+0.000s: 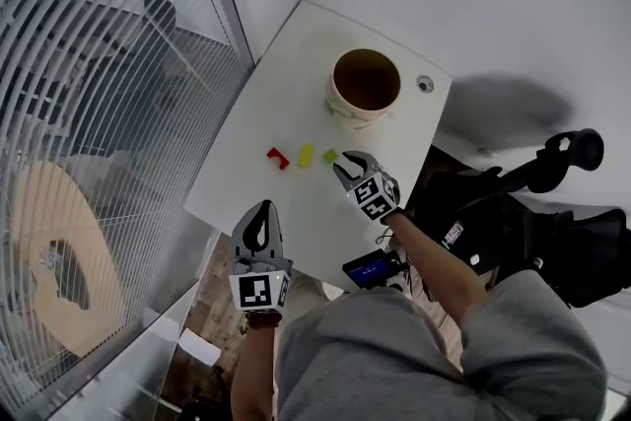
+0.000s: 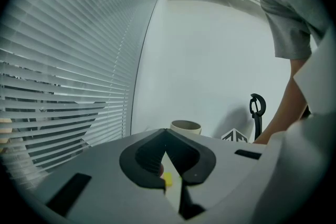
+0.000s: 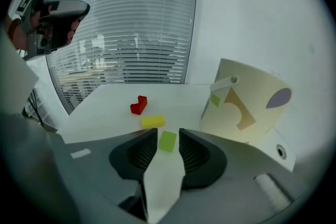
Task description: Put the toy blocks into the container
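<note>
Your left gripper (image 1: 261, 212) is hovering at the near edge of the white table (image 1: 266, 104) with its jaws together and nothing in them; you are best keeping it parked there, clear of the work. Ahead of it the three toy blocks are lying in a row on the tabletop: the red block (image 1: 278, 158), then the yellow block (image 1: 307, 155), then the green block (image 1: 330, 156), each a little apart from the next. Your right gripper (image 3: 168, 132) is reaching down over the green one with its jaws apart, and the block is sitting in the gap with a sliver of daylight on either side, so you are not gripping it yet. Keep it centred and squared to the pads and get low enough to catch its flat faces before you close, steering clear of the yellow block just beyond. The container (image 3: 247, 113) is standing near on the right, so the carry looks short. Its dark inside is giving nothing away about blocks already dropped in, the green block's lower edge is hiding behind your jaws, and your left gripper view is showing only a scrap of yellow.
</note>
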